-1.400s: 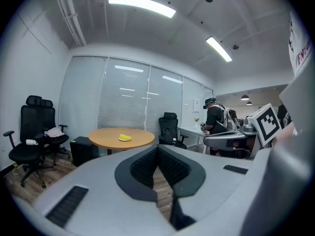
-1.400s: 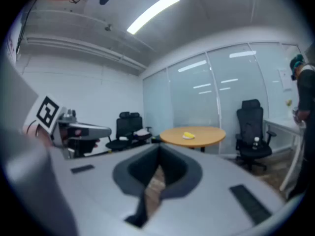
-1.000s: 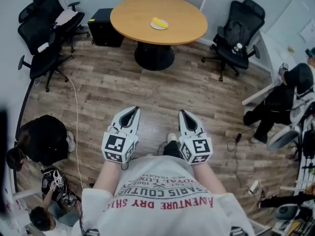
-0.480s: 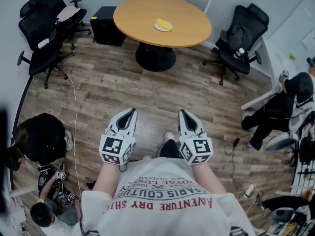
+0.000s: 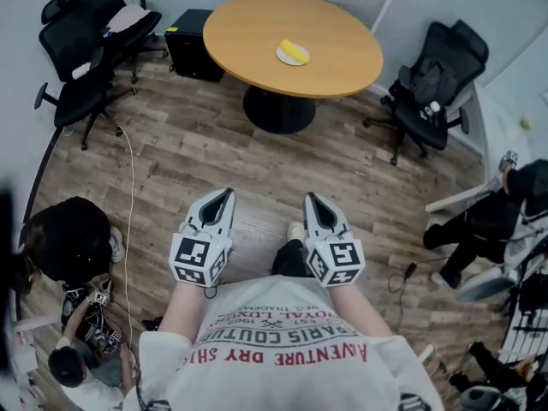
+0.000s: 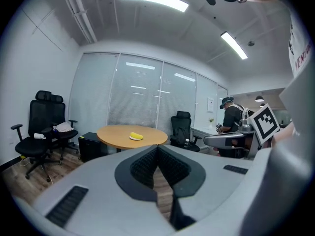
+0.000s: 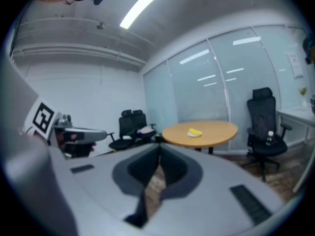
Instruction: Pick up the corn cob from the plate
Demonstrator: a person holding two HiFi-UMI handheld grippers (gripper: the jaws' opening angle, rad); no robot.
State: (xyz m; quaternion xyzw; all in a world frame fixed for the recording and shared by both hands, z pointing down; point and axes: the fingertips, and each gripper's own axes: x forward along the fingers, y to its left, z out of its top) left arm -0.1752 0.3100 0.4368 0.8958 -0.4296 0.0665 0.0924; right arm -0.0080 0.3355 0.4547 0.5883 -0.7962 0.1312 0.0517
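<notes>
On the plate (image 5: pixel 281 56) lies a yellow corn cob (image 5: pixel 296 53).

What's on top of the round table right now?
A white plate sits near the middle of the table, with the yellow corn cob lying on it. Nothing else shows there. The cob covers much of the plate, so that part cannot be seen.

Yellow corn cob (image 5: pixel 297 51), lying flat across a small white plate (image 5: pixel 282 58). Parked near the middle of the round wooden table (image 5: pixel 248 32), totally untouched, nothing else beside it.
</notes>
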